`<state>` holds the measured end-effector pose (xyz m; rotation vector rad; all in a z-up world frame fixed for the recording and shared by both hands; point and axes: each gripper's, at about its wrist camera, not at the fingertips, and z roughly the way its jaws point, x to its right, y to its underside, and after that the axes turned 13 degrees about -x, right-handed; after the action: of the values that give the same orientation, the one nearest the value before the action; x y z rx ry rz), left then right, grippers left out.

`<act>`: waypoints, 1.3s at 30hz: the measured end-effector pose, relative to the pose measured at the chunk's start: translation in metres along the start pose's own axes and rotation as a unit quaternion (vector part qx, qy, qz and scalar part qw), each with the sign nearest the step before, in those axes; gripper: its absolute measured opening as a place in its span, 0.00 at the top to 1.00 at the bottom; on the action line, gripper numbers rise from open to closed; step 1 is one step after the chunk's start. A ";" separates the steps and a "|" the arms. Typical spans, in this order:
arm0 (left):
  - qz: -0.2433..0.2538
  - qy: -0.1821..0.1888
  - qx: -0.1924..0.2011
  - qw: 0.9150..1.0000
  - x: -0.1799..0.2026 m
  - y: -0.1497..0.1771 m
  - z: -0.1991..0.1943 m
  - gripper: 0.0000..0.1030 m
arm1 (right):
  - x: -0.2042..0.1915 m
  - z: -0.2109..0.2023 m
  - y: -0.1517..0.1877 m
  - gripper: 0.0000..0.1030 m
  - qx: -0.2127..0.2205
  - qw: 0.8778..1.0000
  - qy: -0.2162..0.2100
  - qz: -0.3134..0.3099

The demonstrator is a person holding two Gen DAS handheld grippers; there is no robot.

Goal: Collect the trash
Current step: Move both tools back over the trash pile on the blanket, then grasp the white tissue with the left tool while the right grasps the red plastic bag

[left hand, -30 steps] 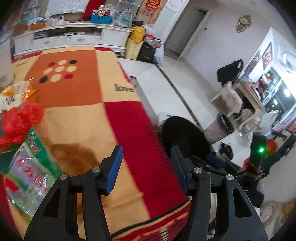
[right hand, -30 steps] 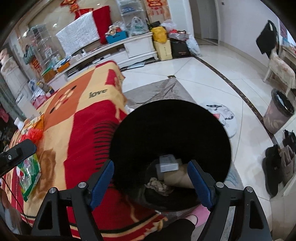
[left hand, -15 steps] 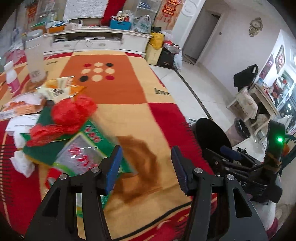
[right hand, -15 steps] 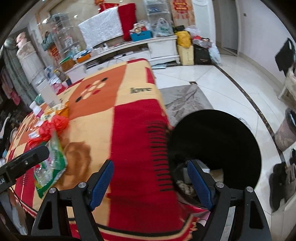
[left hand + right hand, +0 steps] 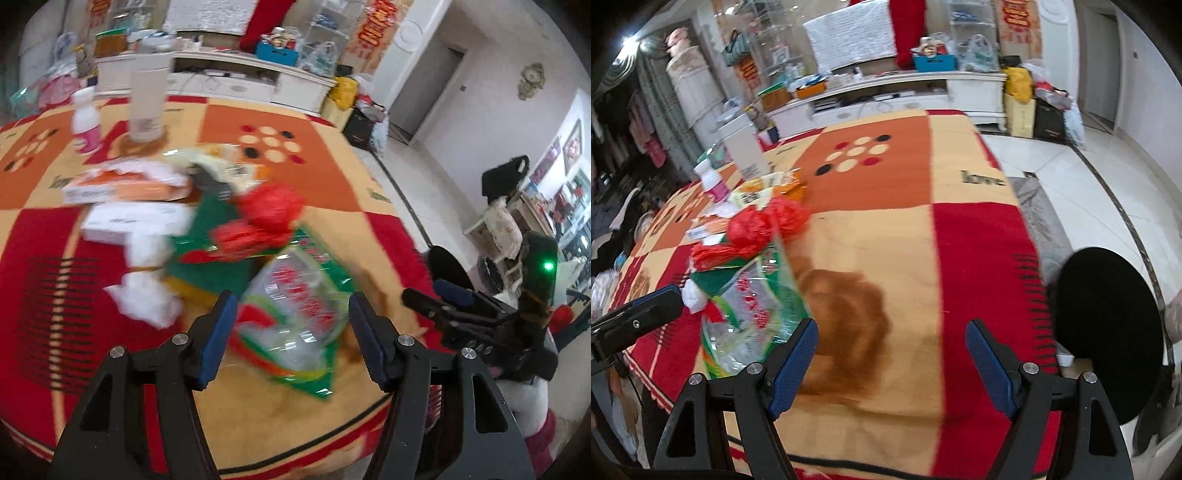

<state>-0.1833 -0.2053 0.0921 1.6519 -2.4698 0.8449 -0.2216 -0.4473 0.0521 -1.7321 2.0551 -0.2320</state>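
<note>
- Compared with a second ago: left view swung from the bare blanket and the floor onto the trash pile; right view swung off the black bin's inside onto the table top.
- Far left of the left view: crumpled white tissue (image 5: pixel 142 302) and a white box (image 5: pixel 131 221) lying on the patterned blanket (image 5: pixel 325 177), an orange carton (image 5: pixel 122 186) behind them; print on both too blurred to read.
- Behind those: small white bottle with a pink label (image 5: pixel 85 127) and a tall white container (image 5: pixel 147 105), both upright, labels unreadable.
- Centre: red plastic bag (image 5: pixel 271 212) on top of a green packet (image 5: pixel 212 243).
- Clear bag with green edge and red characters (image 5: pixel 299 310), characters unreadable through blur, lying between the spread blue pads of the left gripper (image 5: pixel 290 332); jaws have just been opening, pads not pressing on it.
- Right gripper (image 5: pixel 892 363) spread wide over a brown patch of blanket, nothing between the pads; same clear bag just to its left.
- Legible on the blanket: "love" (image 5: pixel 982 179).
- Far right: black bin (image 5: pixel 1108 332) on the floor beside the table edge.
</note>
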 end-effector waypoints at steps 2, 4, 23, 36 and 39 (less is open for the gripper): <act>-0.015 -0.007 0.000 1.000 -0.020 0.004 -0.005 0.40 | -0.010 0.003 -0.004 0.22 -0.003 1.000 -0.007 -0.009; -0.029 -0.018 0.001 0.999 -0.039 0.007 -0.009 0.40 | -0.019 0.005 -0.006 0.22 -0.005 1.000 -0.014 -0.017; -0.080 -0.059 -0.001 0.995 -0.118 -0.006 -0.004 0.40 | -0.115 0.014 -0.068 0.22 0.000 0.991 -0.074 -0.108; -0.066 -0.015 -0.043 0.997 -0.124 -0.031 0.045 0.50 | -0.104 0.092 -0.106 0.52 -0.077 0.990 -0.087 -0.073; -0.065 -0.004 -0.042 0.997 -0.127 -0.031 0.043 0.72 | -0.098 0.088 -0.103 0.57 -0.063 0.989 -0.109 -0.074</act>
<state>-0.0913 -0.1276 0.0257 1.7667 -2.3379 0.7091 -0.0794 -0.3597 0.0367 -1.8963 1.8210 0.0439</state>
